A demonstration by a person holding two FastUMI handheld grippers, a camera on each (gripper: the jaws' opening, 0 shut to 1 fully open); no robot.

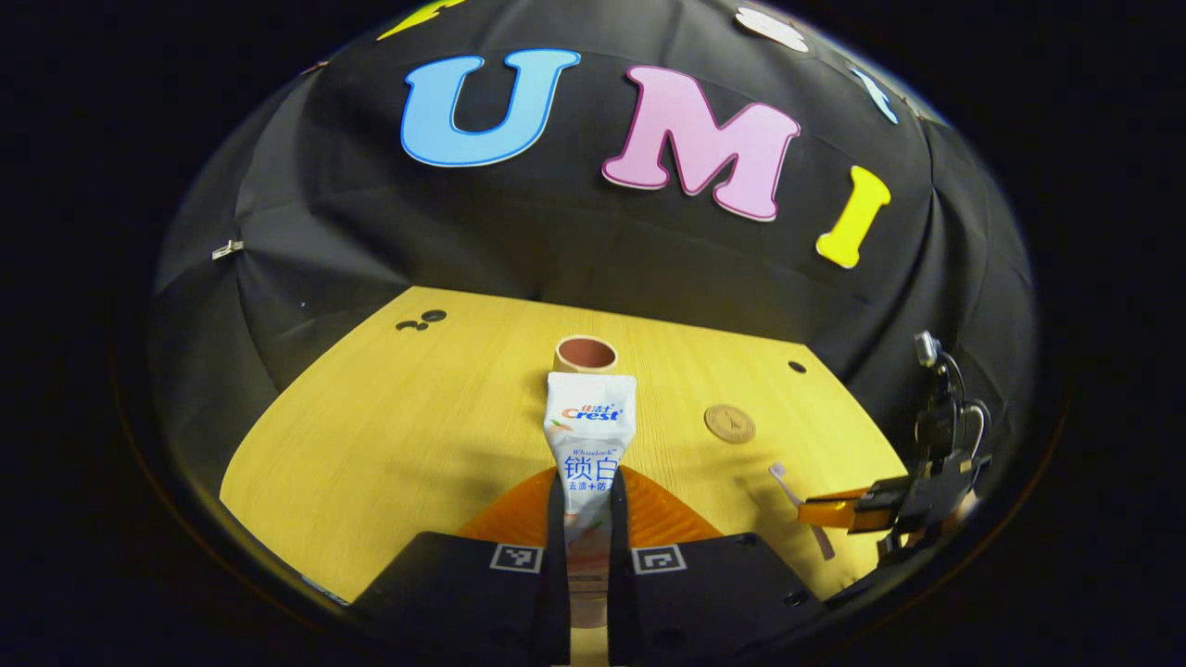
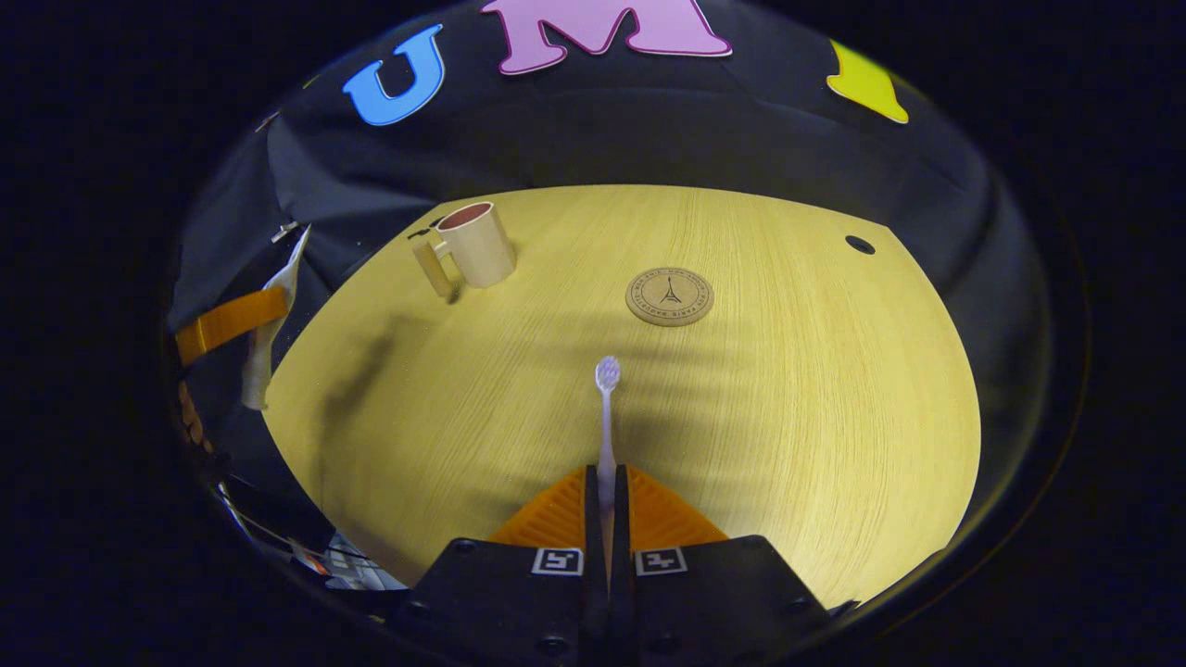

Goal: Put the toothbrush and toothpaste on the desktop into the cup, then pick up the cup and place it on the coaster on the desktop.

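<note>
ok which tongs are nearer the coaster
Right. The coaster lies straight ahead of the right tongs, beyond the toothbrush head; the left tongs, holding toothpaste, sit farther off to its left.

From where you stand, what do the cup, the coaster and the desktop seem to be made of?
The cup looks like matte cream plastic or ceramic; its even, dull surface leaves that open. The coaster seems wood or cork: tan, with a dark engraved-looking design. The desktop shows pale wood grain, possibly laminate.

Yellow wood-grain table (image 2: 788, 417) with dark round holes (image 2: 859, 245), black cloth wall (image 1: 556, 250) behind, small metal clip (image 1: 226, 249)
</note>
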